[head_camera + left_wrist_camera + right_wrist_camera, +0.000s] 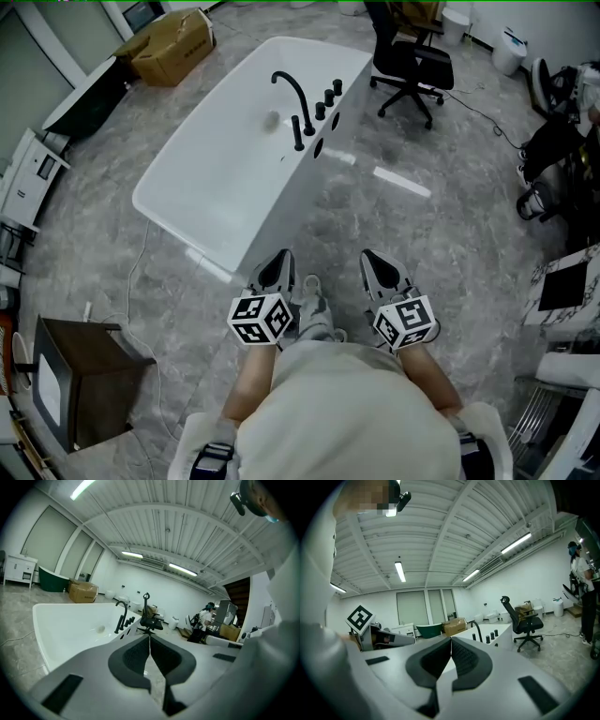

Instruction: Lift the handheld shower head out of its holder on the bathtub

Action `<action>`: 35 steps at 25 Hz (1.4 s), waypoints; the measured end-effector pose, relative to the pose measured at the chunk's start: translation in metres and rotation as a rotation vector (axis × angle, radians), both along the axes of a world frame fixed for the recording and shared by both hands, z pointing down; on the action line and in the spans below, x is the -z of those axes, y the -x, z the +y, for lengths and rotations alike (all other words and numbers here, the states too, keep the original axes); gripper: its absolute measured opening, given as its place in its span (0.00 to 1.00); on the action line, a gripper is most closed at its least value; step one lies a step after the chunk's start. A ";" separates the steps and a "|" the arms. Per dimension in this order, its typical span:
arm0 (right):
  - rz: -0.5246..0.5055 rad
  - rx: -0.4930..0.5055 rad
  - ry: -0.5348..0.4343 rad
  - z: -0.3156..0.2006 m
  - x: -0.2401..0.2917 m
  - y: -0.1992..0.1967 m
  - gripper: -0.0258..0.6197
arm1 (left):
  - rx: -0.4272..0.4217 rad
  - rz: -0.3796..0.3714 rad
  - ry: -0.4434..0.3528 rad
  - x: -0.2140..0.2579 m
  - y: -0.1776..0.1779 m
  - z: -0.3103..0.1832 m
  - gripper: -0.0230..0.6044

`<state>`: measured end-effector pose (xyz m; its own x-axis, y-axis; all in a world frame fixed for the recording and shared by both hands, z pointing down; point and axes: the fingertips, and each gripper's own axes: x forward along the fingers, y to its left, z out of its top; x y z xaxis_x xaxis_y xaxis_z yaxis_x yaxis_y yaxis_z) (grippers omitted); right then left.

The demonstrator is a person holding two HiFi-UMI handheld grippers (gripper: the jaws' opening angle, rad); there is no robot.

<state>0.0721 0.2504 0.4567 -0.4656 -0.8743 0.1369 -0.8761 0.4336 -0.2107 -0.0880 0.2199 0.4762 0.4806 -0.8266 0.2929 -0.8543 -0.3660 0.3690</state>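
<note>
The white bathtub (211, 178) stands ahead of me on the grey floor. On its right rim are a black arched faucet (292, 89), a row of black knobs (328, 98) and the black handheld shower head (298, 134) upright in its holder. My left gripper (278, 260) and right gripper (375, 258) are side by side near my body, well short of the tub's near end, both shut and empty. In the left gripper view the jaws (149, 637) are together and the shower head (117, 624) is far ahead. The right gripper (451, 639) points past the faucet (477, 630).
A black office chair (408, 61) stands beyond the tub at the right. A cardboard box (173, 42) lies at the back left, a dark cabinet (80, 380) at the near left. A thin cable (141, 272) trails on the floor. A person (581, 583) stands far right.
</note>
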 end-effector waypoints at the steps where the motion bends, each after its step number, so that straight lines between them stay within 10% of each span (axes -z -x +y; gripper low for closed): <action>1: 0.001 -0.001 0.001 -0.004 0.000 0.000 0.07 | 0.003 0.001 0.003 -0.001 0.001 -0.003 0.08; 35: 0.043 0.045 -0.008 -0.241 0.015 0.052 0.07 | -0.029 -0.024 0.035 -0.007 0.035 -0.229 0.08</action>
<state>0.0205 0.0098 0.4415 -0.4984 -0.8537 0.1509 -0.8639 0.4744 -0.1695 -0.1235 -0.0094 0.4833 0.4967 -0.8015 0.3329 -0.8524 -0.3783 0.3610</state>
